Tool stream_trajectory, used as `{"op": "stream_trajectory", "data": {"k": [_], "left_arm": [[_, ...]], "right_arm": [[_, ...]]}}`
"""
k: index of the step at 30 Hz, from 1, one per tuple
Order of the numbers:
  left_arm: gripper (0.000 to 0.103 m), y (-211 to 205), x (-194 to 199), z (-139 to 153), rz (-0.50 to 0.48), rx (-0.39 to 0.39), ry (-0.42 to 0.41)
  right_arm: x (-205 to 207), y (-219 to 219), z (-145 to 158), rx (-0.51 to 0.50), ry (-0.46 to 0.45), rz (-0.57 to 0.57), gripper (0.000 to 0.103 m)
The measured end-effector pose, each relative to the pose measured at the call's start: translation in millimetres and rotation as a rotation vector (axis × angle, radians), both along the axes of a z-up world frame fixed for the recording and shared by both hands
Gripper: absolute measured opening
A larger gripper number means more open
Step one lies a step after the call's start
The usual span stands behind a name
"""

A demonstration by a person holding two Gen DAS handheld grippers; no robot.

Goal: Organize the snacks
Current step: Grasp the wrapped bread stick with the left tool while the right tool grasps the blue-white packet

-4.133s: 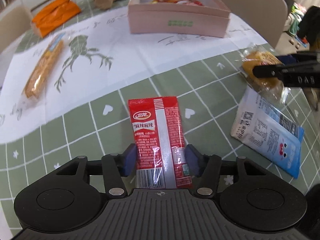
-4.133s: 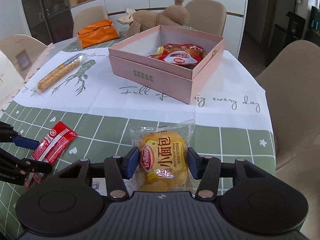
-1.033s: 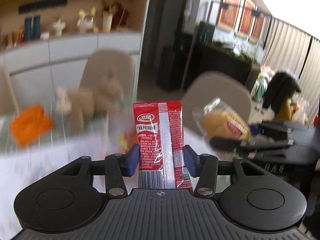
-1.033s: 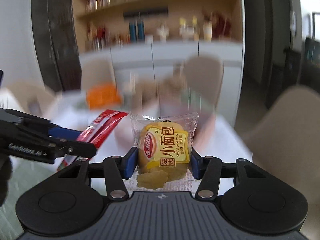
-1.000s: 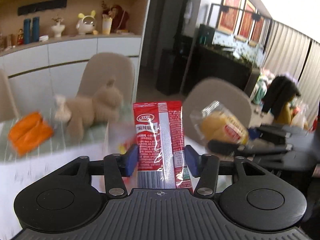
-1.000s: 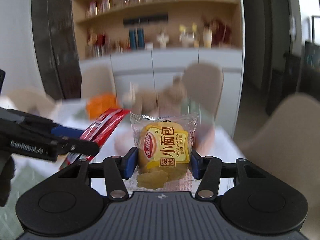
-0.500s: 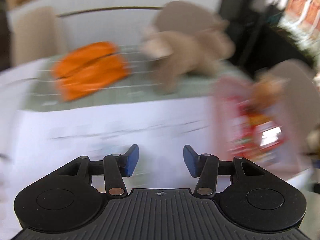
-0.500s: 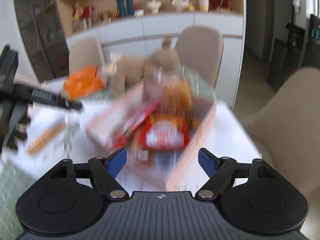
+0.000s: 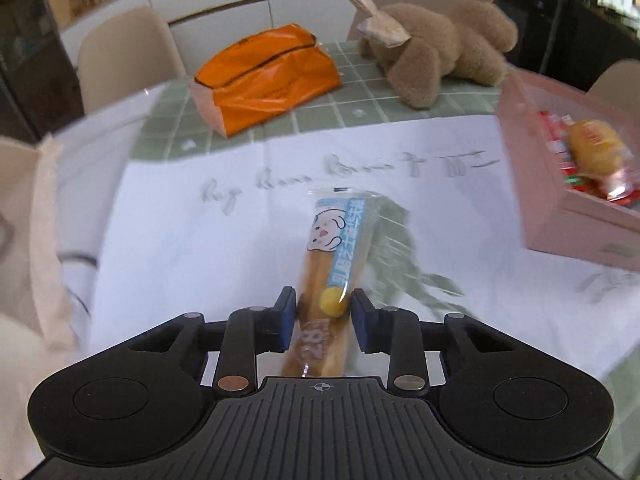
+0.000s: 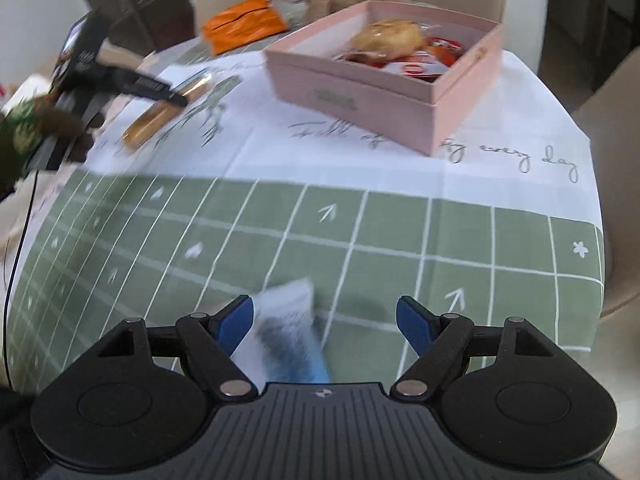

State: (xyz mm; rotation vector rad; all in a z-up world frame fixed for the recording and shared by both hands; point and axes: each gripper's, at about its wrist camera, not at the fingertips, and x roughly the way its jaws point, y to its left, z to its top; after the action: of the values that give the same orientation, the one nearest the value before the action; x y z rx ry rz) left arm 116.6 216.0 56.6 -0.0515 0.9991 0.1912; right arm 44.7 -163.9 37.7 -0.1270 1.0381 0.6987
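My left gripper (image 9: 323, 312) is shut on a long biscuit stick pack (image 9: 336, 256) with a blue-and-white label, lying on the white cloth. The pink box (image 9: 568, 208) stands to the right, holding red packs and the yellow bread bun (image 9: 596, 148). In the right wrist view my right gripper (image 10: 325, 320) is open and empty, low over a blue-and-white snack packet (image 10: 286, 340) that lies by its left finger. The pink box (image 10: 384, 96) is ahead of it, with the bun (image 10: 388, 38) inside. The left gripper (image 10: 132, 80) and its stick pack (image 10: 160, 118) show at far left.
An orange bag (image 9: 264, 76) and a brown plush toy (image 9: 436, 52) sit at the table's far side. Beige chairs (image 9: 124, 52) stand around the table. The green checked tablecloth (image 10: 440, 240) reaches to the right edge, beside a chair (image 10: 616, 160).
Both grippers let go of the red pack and the bun, which now lie in the pink box. The left gripper moved left and shut on the stick pack. The right came down over the blue packet.
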Motion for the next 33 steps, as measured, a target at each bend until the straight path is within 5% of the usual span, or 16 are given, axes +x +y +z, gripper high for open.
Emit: {"op": "stream_trajectory", "data": {"k": [6,13,20,27,33], "left_arm": [[0.027,-57.1,-55.7,7.4,-0.071,-0.109,-0.024],[0.027,-94.5,-104.9,1.6,-0.088,-0.241,-0.021],[0.039,-92.5,-108.4,-7.6,-0.022,-0.309,0.017],[0.035,-123.1,-104.6,-13.7,-0.077,-0.318,0.049],[0.035,-157.5,-114.8,-14.8,-0.146,-0.325,0.085]], "right_arm": [[-36.3,6.1,1.0,-0.045,0.011,0.145,0.079],[-76.0,36.3,-10.2,-0.192,-0.155,0.271,0.088],[-43.0,49.9,-8.7,-0.174,-0.199,0.071,0.082],[-27.3,35.1,-16.1,-0.107,-0.177,-0.058,0.088],[-32.2,24.9,-26.7,-0.106,-0.204,-0.094,0.103]]}}
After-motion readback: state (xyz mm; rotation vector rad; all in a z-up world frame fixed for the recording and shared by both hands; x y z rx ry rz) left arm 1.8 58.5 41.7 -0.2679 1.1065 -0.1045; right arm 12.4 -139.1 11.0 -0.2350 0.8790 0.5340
